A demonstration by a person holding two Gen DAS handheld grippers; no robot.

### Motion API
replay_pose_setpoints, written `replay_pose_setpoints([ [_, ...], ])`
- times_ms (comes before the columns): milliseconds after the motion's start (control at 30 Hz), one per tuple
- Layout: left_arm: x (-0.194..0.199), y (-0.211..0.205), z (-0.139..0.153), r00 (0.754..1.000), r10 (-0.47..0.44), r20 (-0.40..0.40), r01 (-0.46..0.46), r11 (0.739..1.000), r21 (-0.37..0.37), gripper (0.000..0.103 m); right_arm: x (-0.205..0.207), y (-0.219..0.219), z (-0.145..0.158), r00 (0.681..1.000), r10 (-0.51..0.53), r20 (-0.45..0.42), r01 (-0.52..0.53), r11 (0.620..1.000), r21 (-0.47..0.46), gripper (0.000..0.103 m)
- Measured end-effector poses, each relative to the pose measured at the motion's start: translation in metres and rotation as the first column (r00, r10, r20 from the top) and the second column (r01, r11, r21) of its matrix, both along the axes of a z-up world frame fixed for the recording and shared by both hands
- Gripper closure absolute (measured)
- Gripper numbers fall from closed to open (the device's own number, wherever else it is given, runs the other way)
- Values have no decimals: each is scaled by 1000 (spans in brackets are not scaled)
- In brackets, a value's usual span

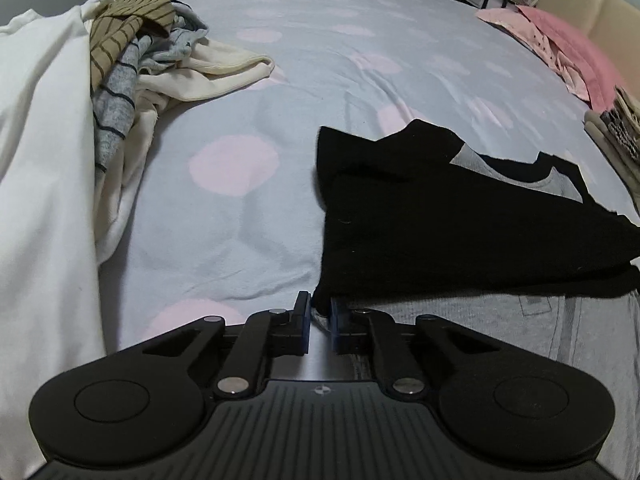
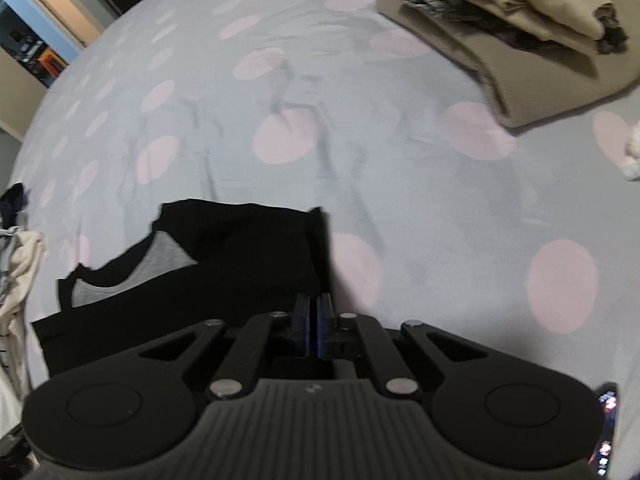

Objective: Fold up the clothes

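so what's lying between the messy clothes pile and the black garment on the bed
Nothing lies there. In the left wrist view, only bare dotted bedsheet separates the unfolded clothes pile from the black garment.

Dim, even indoor light; the right wrist view is motion-blurred, both views bulge at the edges.
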State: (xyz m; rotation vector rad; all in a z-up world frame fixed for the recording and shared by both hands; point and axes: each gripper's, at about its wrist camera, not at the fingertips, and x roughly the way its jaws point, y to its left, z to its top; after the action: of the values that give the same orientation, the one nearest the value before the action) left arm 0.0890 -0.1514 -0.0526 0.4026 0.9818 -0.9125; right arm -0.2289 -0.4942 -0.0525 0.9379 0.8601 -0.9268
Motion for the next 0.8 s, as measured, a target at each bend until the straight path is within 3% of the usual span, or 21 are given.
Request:
replay_pose_setpoints([
  [167,4,0,-5,1000,7,-9,-7,1000,-4,96,-4,-3,-23,998,6,-70,-4,1000,25,100],
  [267,2,-3,-2,1000,12,-4,-12,1000,4,89,-3,-3,-36,996,30,-80,-27,999,44,99],
  [333,1,-1,2,1000,20,-10,-20,1000,3,81,-5,-3,-34,996,27,-83,-24,999,28,87],
  [367,0,0,4,1000,24,-8,-24,1000,5,78,-7,-2,-31,997,24,-74,-22,1000,19,87],
  [533,-13,9,13,1000,-16,12,16,999,34,77,-17,8,-16,999,26,-30,-26,1000,-9,74],
  [667,-26,16,9,997,-72,-38,75,993,88,75,-16,29,-16,990,138,-26,-138,990,14,74],
  [800,-39,30,5,988,-134,-81,145,979,146,63,-23,56,-18,975,224,0,-223,973,58,70],
])
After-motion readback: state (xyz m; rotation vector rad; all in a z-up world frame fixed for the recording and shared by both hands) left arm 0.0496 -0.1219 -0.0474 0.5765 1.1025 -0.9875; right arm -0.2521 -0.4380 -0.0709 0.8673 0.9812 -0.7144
